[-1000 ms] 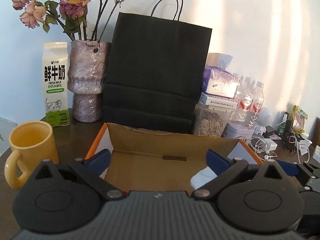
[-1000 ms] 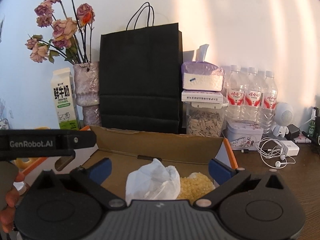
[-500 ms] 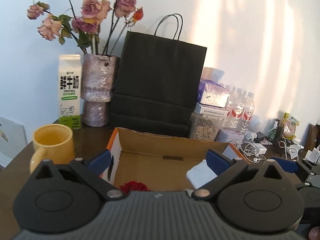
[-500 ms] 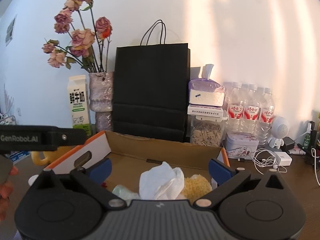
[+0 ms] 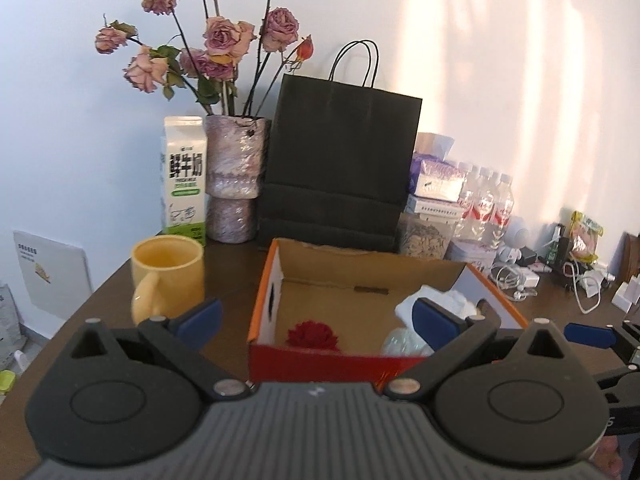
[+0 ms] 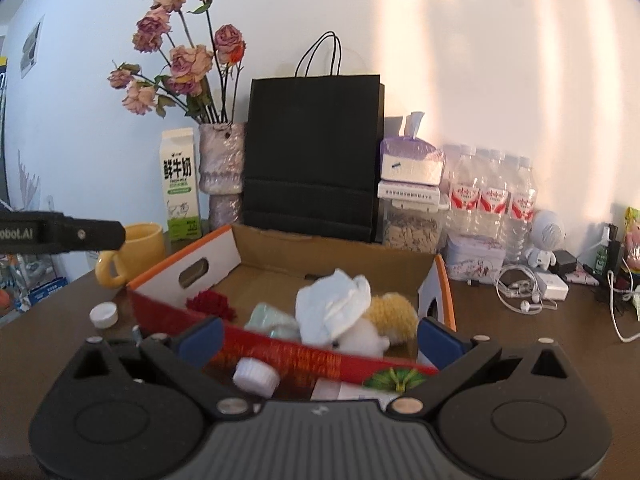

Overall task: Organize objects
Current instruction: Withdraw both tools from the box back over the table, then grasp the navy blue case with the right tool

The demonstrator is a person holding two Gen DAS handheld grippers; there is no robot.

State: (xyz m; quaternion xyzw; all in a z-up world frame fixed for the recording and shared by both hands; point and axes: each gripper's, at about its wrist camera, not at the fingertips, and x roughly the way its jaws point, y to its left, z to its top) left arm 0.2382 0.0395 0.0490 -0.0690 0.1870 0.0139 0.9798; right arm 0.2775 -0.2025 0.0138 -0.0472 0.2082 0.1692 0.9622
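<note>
Both the left gripper [image 5: 316, 316] and right gripper [image 6: 318, 334] gape wide, gripping nothing, before the cardboard box [image 6: 188, 268]. The milk carton [image 6: 179, 192] reads "FRESH MILK"; the left gripper's side reads "obot.AI".

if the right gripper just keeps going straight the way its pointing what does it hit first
Most likely the red front wall of the cardboard box, which lies straight ahead of the open right gripper. A white bottle cap sits lower and nearer, but depth there is unclear.
</note>
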